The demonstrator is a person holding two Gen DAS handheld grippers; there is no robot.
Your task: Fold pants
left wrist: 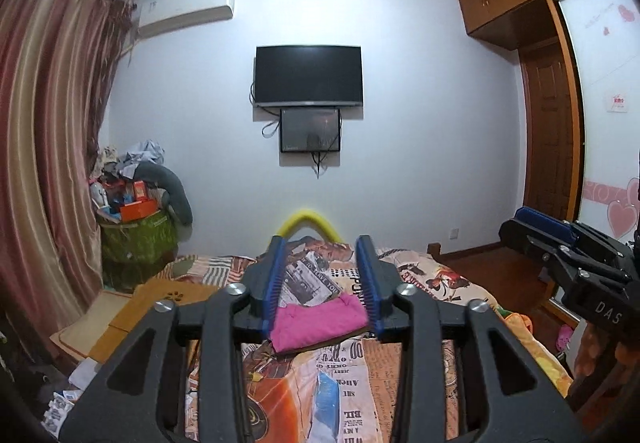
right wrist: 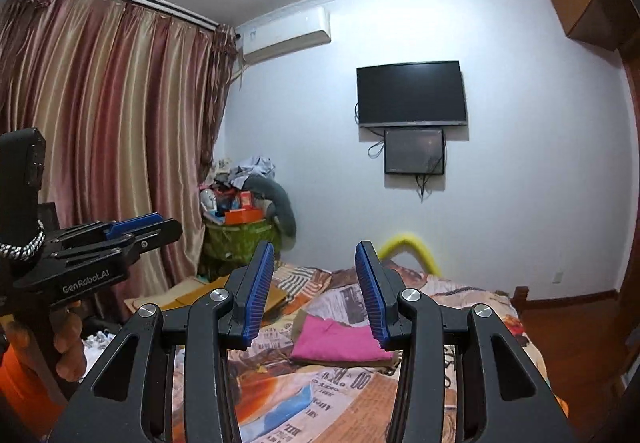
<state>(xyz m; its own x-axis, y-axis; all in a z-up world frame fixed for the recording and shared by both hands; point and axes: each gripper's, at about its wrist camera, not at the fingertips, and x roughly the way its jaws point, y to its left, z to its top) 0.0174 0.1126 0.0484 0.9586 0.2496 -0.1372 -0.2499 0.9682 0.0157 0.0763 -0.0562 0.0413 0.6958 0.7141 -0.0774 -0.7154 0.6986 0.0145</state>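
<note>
A pink folded garment, the pants (left wrist: 320,323) (right wrist: 336,339), lies flat on the bed's newspaper-print cover (left wrist: 344,359) (right wrist: 344,383). A thin tan layer shows under its right edge. Both grippers are held level above the bed, well short of the pants and not touching them. My left gripper (left wrist: 321,245) stands open, its blue pads (left wrist: 276,275) apart with nothing between them. My right gripper (right wrist: 315,249) is open too and empty. Each gripper also shows in the other's view: the right gripper (left wrist: 536,225) at the right, and the left gripper (right wrist: 136,227) at the left, held by a hand (right wrist: 68,339).
A yellow foam arch (left wrist: 308,221) (right wrist: 408,245) stands at the bed's far end. A green basket (left wrist: 136,239) (right wrist: 236,239) heaped with clutter sits by the curtain (left wrist: 52,147). Flat cardboard (left wrist: 132,307) lies left of the bed. A TV (left wrist: 308,75) hangs ahead, and a wooden wardrobe (left wrist: 548,115) stands to the right.
</note>
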